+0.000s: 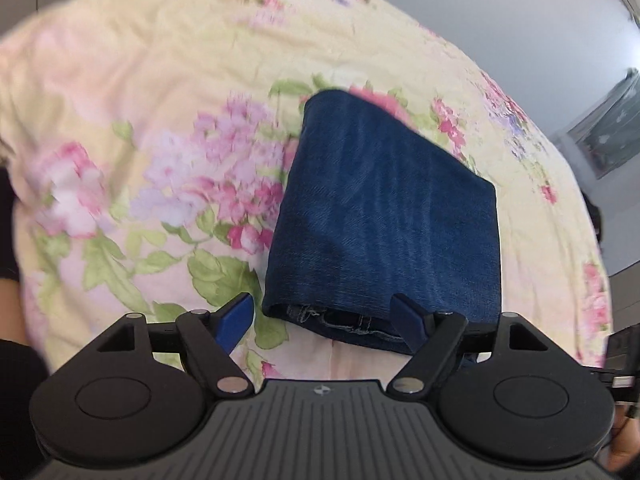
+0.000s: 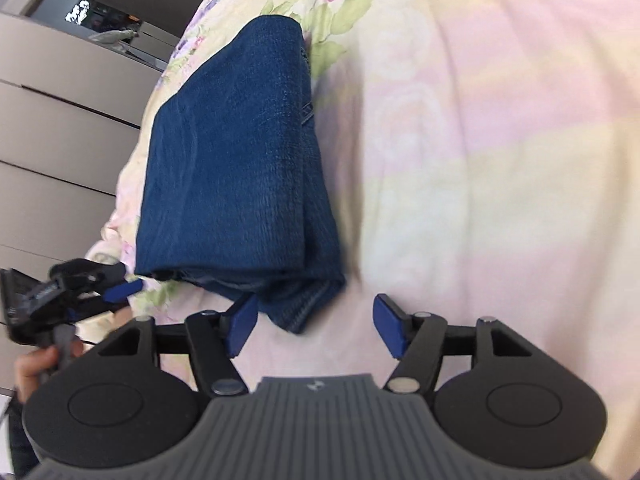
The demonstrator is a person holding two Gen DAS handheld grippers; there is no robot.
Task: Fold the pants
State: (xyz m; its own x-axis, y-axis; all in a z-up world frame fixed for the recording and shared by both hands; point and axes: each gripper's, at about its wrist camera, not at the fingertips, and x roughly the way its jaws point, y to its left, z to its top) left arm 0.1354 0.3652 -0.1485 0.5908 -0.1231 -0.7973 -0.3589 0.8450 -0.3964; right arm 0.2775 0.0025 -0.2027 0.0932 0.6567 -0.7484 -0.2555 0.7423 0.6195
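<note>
The dark blue jeans [image 1: 384, 216] lie folded into a compact block on the floral bedspread [image 1: 132, 92]. In the left wrist view my left gripper [image 1: 322, 314] is open just in front of the near edge of the block, holding nothing. In the right wrist view the jeans [image 2: 236, 168] lie ahead and to the left. My right gripper [image 2: 316, 322] is open and empty, its left finger [image 2: 242, 320] close to the block's near corner. The left gripper [image 2: 80, 284] also shows at the left edge of that view.
The bedspread [image 2: 500, 160] stretches wide to the right of the jeans. Beige wardrobe panels [image 2: 60, 120] stand past the bed's left edge. A grey wall [image 1: 540, 32] rises behind the bed.
</note>
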